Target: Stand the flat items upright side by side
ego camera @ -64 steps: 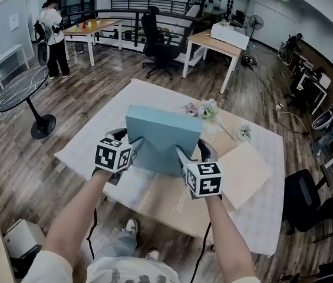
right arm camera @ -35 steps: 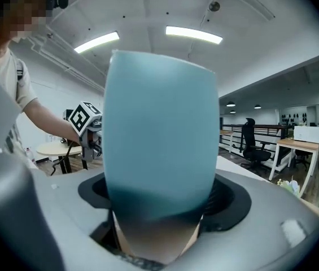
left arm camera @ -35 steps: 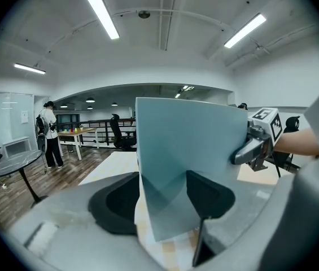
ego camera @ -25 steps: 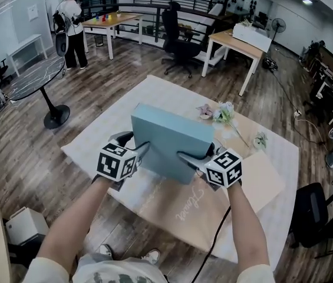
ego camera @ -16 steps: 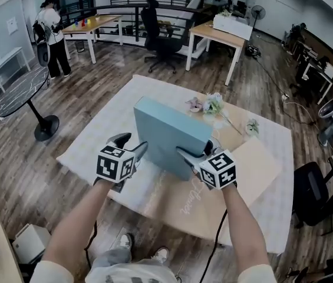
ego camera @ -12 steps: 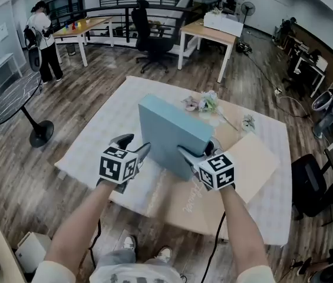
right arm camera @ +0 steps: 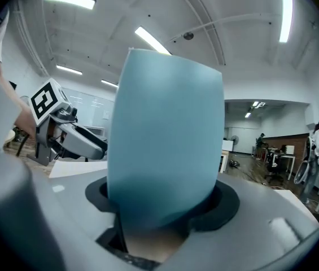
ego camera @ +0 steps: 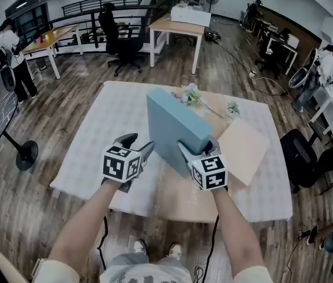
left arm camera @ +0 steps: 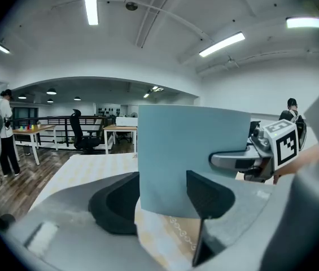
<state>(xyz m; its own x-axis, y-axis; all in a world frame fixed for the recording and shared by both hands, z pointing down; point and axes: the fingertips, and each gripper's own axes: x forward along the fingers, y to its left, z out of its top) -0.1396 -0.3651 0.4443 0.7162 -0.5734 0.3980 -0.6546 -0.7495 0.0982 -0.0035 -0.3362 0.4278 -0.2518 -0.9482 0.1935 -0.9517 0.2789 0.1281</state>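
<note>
Flat light-blue rectangular box stands on edge over white-covered bench, jaws of left gripper and right gripper pinching its opp. lower corners, right jaws just closed tighter, prob. to steady it upright.

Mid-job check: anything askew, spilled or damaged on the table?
Nothing spilled or damaged. The tan flat board lies skewed to the white tablecloth's edges, right of the light-blue flat box; pale flower sprigs lie loose beyond it.

No readable text, no labels — nothing legible
</note>
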